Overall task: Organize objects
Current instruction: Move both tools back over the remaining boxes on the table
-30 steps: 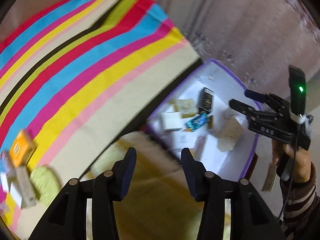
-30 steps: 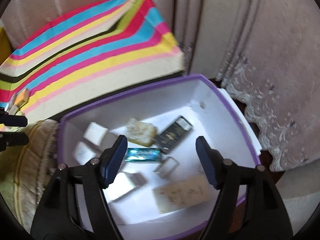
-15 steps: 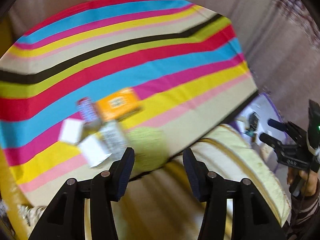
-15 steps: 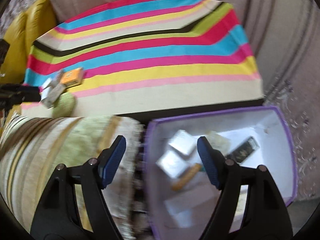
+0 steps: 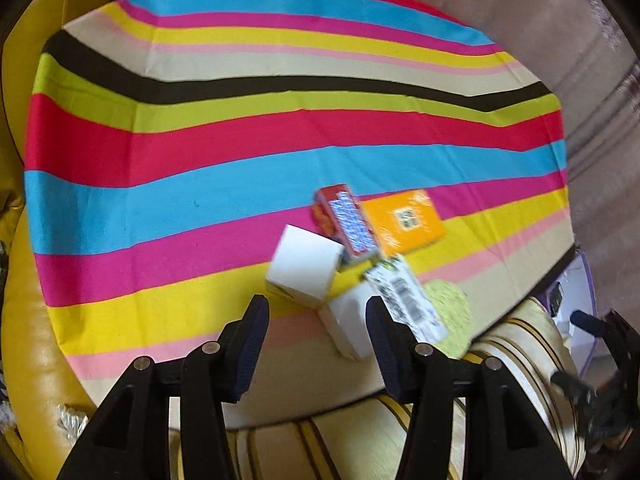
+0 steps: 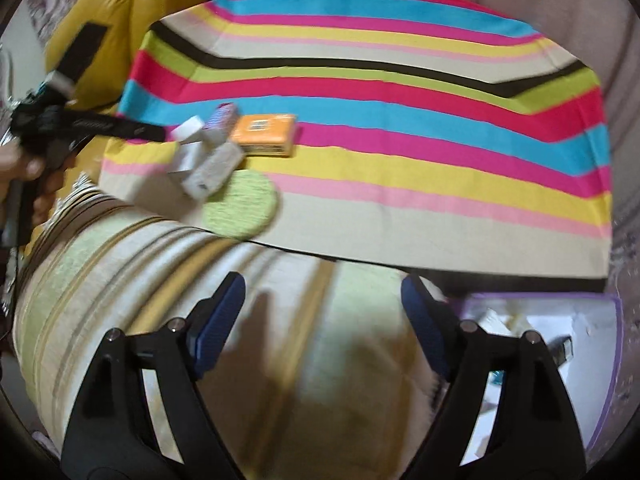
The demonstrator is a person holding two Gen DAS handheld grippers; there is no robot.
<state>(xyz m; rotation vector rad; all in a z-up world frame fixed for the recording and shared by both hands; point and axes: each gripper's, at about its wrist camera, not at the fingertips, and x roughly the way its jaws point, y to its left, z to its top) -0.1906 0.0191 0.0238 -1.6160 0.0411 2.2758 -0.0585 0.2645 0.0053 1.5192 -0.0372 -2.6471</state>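
Both views are swinging away from the purple bin (image 6: 600, 360) toward the boxes (image 5: 352, 256) clustered on the striped bench (image 5: 200, 208) — left claw (image 5: 316, 340) and right claw (image 6: 320, 320) gaping, empty. Some items are already binned; several boxes are awaiting collection.

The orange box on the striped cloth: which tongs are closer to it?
Left. The left tongs hover open just short of the orange box; the right tongs hang back over the striped cushion.
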